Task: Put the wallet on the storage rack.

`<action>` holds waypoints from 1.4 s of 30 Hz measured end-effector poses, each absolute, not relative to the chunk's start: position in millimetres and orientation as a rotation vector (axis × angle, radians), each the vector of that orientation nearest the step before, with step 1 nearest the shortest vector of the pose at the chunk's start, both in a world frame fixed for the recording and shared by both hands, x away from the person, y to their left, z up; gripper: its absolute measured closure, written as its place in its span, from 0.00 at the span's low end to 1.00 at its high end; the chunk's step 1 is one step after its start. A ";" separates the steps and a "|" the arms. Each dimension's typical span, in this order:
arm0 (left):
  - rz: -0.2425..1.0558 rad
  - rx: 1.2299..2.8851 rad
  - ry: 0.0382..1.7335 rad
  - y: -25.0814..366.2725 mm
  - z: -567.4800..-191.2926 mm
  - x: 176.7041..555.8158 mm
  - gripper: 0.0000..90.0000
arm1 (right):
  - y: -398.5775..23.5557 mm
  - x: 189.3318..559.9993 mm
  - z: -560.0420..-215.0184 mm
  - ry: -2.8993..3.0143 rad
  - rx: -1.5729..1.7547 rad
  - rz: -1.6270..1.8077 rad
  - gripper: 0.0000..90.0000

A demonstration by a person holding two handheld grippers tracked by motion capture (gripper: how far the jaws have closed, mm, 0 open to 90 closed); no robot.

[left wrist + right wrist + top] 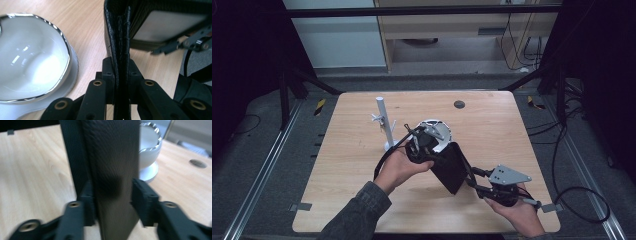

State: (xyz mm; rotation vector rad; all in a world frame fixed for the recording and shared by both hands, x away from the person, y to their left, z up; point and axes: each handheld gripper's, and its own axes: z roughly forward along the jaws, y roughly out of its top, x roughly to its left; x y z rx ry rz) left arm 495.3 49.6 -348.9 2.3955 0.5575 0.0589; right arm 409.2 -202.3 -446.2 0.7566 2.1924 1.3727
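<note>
The left gripper [121, 72] is pinching the black wallet's [449, 166] edge to hold it up – the right gripper's [112, 200] jaws are standing loose around it.

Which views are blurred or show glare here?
Right gripper view: motion blur smears the black wallet and the jaws. Left gripper view: sharp on the wallet edge, glare on the white bowl. High view: evenly lit table, dark surroundings.

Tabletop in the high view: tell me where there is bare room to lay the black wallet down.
The tabletop is bare along its right side, past the black wallet up to the round hole, and across the near-left corner below the white stand. The middle is crowded: white bowl, left gripper and right gripper.
</note>
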 end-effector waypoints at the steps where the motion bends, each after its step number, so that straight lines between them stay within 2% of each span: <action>1: 0.068 2.395 0.558 50.1 -345.8 495.2 0.90 | -201.3 409.2 -447.8 2.210 0.761 1.369 0.53; 5: 0.090 2.387 0.560 55.5 -335.6 496.3 0.90 | -200.2 408.3 -454.4 2.261 0.782 1.341 0.29; 8: 0.098 2.376 0.564 61.0 -328.5 496.0 0.90 | -200.8 408.4 -460.8 2.286 0.793 1.314 0.23; 16: 0.120 2.351 0.577 77.2 -312.5 492.8 0.90 | -207.5 417.1 -473.4 2.295 0.892 1.274 0.19; 24: 0.144 2.360 0.563 85.0 -296.9 487.0 0.90 | -217.7 431.7 -487.8 2.209 1.125 1.123 0.13; 42: 0.176 2.340 0.546 74.7 -280.4 484.9 0.90 | -220.4 446.1 -504.3 2.227 1.255 1.018 0.09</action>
